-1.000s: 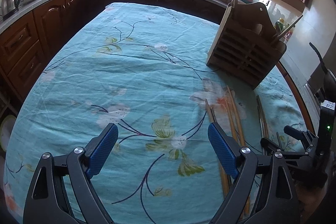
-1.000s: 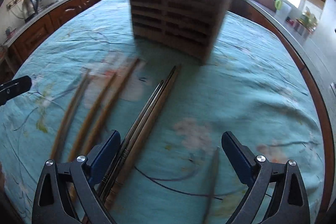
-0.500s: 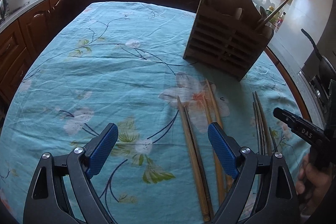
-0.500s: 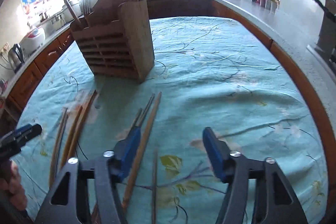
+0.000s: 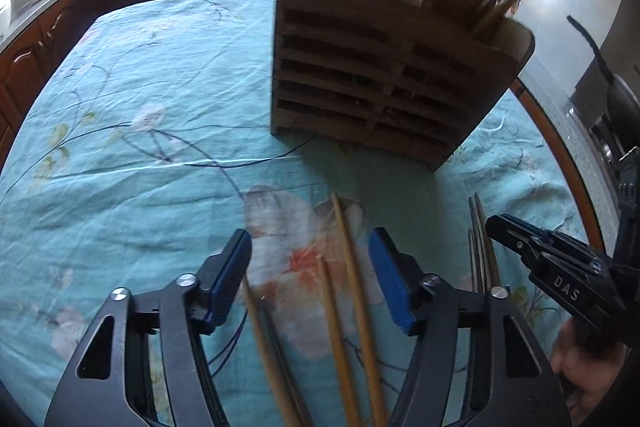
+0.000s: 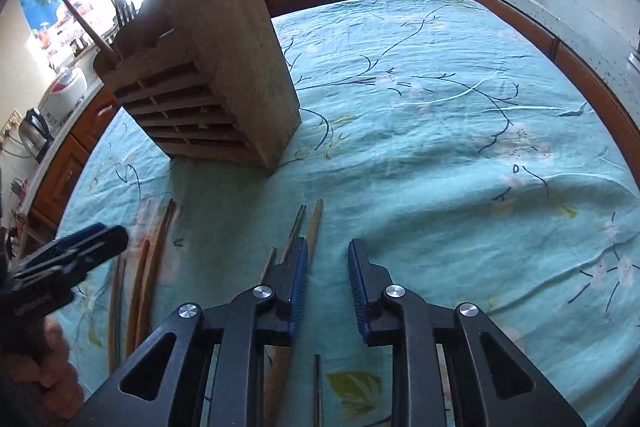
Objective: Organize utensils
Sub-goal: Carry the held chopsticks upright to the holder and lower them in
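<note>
Both grippers hover low over the near edge of the table: the left gripper (image 5: 310, 267) spreads its blue-padded jaws wide over light wooden chopsticks (image 5: 350, 267), gripping nothing, while the right gripper (image 6: 327, 281) stands narrowly parted and empty beside darker chopsticks (image 6: 294, 231). All are thin, straight sticks lying flat on the wrinkled turquoise floral tablecloth (image 6: 440, 131). Farther in, a slatted wooden utensil holder (image 5: 380, 75) stands upright, holding utensils.
</note>
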{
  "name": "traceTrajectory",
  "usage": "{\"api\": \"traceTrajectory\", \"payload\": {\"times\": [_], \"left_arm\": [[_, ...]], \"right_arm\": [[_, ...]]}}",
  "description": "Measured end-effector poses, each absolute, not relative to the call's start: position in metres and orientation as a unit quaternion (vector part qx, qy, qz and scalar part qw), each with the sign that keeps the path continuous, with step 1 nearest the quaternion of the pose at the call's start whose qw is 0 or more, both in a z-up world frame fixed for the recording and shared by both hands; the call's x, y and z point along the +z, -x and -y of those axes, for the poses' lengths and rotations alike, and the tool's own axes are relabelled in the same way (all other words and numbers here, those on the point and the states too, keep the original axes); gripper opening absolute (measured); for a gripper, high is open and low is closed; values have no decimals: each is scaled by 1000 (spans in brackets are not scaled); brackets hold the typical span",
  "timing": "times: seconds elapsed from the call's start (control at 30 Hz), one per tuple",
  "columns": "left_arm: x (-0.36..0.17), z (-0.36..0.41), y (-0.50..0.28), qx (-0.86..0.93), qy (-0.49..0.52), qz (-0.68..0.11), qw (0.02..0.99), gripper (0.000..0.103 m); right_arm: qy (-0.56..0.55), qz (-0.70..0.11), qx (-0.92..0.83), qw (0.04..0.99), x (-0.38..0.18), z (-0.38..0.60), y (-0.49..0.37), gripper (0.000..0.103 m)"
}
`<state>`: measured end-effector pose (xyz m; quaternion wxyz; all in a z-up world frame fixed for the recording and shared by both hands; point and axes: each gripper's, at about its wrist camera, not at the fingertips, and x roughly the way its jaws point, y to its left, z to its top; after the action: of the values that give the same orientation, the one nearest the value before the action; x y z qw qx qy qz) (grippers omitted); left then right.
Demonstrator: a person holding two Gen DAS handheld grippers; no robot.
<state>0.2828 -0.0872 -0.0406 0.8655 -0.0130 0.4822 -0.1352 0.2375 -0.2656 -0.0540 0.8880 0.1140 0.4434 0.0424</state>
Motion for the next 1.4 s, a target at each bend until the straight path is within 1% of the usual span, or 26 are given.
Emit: {"api": "traceTrajectory", "payload": {"times": [0.07,0.1,0.2,0.23,0.27,0.3,0.37,0.4,0.43,0.47,0.53,0.67,0.87,1.2,1.4], "left_arm": [[-47,93,-288,-137,4,-494,859,44],[-50,96,-290,-138,1,-498,856,42],[-49,108,-289,-134,-31,-488,862,40],[-49,113,-289,-135,-41,-485,863,37],[-49,117,-288,-136,-52,-483,864,30],[-50,121,-288,-136,-64,-479,865,26],[-49,126,-287,-143,-69,-477,864,8],[-48,127,-288,-144,-69,-478,864,8],[-48,126,-289,-146,-66,-479,863,7],[-47,125,-290,-152,-58,-481,861,7],[-44,122,-287,-159,-42,-483,860,7],[-27,103,-276,-171,-5,-468,867,6],[15,68,-244,-199,38,-432,879,6],[80,38,-195,-224,70,-362,902,5],[108,27,-184,-223,84,-321,917,4]], "right_arm": [[-105,-447,45,887,-56,262,-241,21],[-97,-445,42,889,-56,260,-242,21],[-73,-447,33,891,-56,254,-249,19],[-70,-448,31,891,-56,253,-252,20],[-63,-448,28,891,-56,250,-254,20],[-52,-447,25,893,-56,246,-256,20],[-26,-443,20,896,-57,238,-258,20],[-20,-441,19,897,-57,236,-257,19],[-23,-440,23,897,-57,237,-257,11],[-32,-440,26,897,-56,239,-256,8],[-61,-442,38,894,-55,246,-255,6],[-102,-424,51,899,-41,256,-240,5],[-158,-377,80,909,-8,274,-209,5],[-182,-294,102,933,59,276,-163,5],[-175,-245,103,948,96,278,-149,5]]}}
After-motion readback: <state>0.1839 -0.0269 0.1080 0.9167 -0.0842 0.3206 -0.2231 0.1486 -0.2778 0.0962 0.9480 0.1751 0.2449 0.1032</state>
